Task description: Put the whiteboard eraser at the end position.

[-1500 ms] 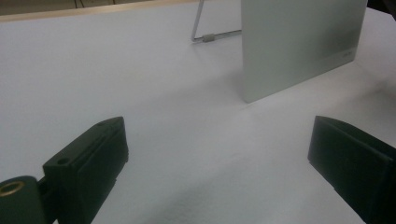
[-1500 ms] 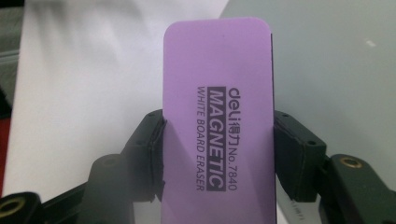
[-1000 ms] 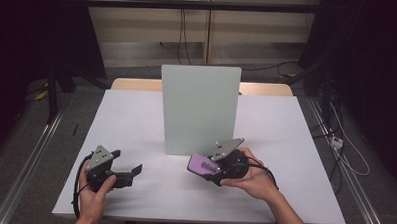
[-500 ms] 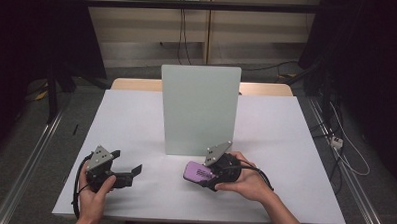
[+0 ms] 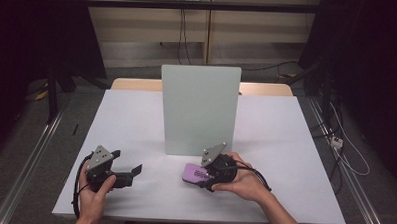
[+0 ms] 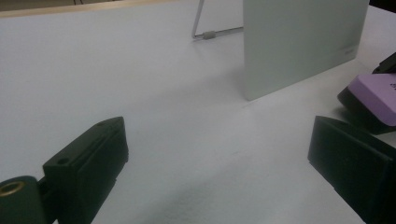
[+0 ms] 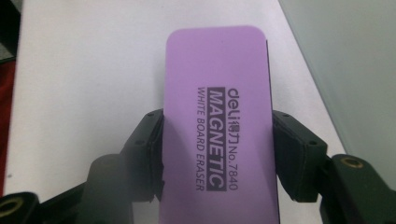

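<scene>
The white table (image 5: 136,120) carries an upright pale-green board (image 5: 200,109) standing near its middle, and everything else sits on the person's side of that board. The right hand (image 5: 246,181) comes in from the lower edge, forearm angled toward the board's near right corner, wrapped around the right gripper (image 5: 204,176), which points leftward and lies low over the table just in front of the board's base. Its jaws are clamped on the long sides of a purple whiteboard eraser (image 7: 217,126), the printed face turned up toward the camera; in the high view the eraser (image 5: 195,173) rests at or just above the tabletop, close before the board's right half. The left hand (image 5: 96,186) sits well to the left of the board, near the table's front edge, gripping the left gripper (image 5: 127,165), which points toward the board's base with its jaws spread wide apart and nothing between them. Against the earlier pictures, the right hand has sunk and drawn slightly back from the board, bringing the eraser down toward the table, while the left hand keeps its place and its open stance.
</scene>
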Demonstrator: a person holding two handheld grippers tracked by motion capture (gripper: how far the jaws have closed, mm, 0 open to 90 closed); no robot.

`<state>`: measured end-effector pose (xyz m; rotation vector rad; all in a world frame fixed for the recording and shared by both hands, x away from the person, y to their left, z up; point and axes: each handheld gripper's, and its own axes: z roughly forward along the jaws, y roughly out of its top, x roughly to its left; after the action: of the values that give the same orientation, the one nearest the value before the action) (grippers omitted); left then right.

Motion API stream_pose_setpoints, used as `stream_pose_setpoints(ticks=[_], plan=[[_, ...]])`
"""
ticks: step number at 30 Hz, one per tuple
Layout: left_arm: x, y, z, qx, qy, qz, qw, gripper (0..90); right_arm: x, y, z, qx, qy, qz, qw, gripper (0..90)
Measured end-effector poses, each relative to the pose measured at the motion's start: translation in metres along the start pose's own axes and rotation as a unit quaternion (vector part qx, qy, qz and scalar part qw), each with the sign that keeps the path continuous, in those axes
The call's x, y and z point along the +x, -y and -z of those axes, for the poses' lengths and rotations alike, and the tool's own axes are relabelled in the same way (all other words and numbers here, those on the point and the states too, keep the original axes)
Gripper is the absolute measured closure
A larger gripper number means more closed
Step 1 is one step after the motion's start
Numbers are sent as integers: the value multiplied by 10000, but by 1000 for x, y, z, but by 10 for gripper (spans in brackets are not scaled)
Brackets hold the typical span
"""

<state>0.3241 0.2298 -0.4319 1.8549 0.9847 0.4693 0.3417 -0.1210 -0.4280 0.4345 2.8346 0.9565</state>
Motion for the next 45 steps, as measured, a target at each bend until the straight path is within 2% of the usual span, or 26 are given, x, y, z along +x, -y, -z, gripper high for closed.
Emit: stream_pose_setpoints(ticks=[5, 8, 18, 28, 34, 37, 40, 43, 45], plan=[[0, 0, 1, -6, -7, -19, 10000, 49, 0, 0, -4, 19, -12, 4, 10000, 414], [1, 0, 1, -6, -10, -12, 10000, 49, -2, 1, -4, -3, 93, -113, 9999, 414], [0, 0, 0, 5, 3, -4, 10000, 49, -2, 2, -4, -50, -5, -85, 10000, 414], [0, 0, 0, 11, 20, -7, 10000, 49, -5, 5, -6, -118, -76, -246, 9996, 412], [2, 1, 2, -13, -46, 47, 10000, 50, -6, 5, -6, -129, -67, -293, 9995, 404], [2, 1, 2, -5, -61, 50, 10000, 49, -4, 5, -9, 35, -33, -211, 9998, 362], [1, 1, 1, 20, -59, 72, 10000, 49, -4, 5, -10, 17, -73, -263, 9996, 315], [1, 1, 2, 39, -72, 70, 9999, 49, -5, 5, -8, -29, 50, -275, 9996, 221], [1, 2, 1, 42, -71, 73, 9999, 50, -5, 5, -7, -17, 154, -213, 9997, 190]])
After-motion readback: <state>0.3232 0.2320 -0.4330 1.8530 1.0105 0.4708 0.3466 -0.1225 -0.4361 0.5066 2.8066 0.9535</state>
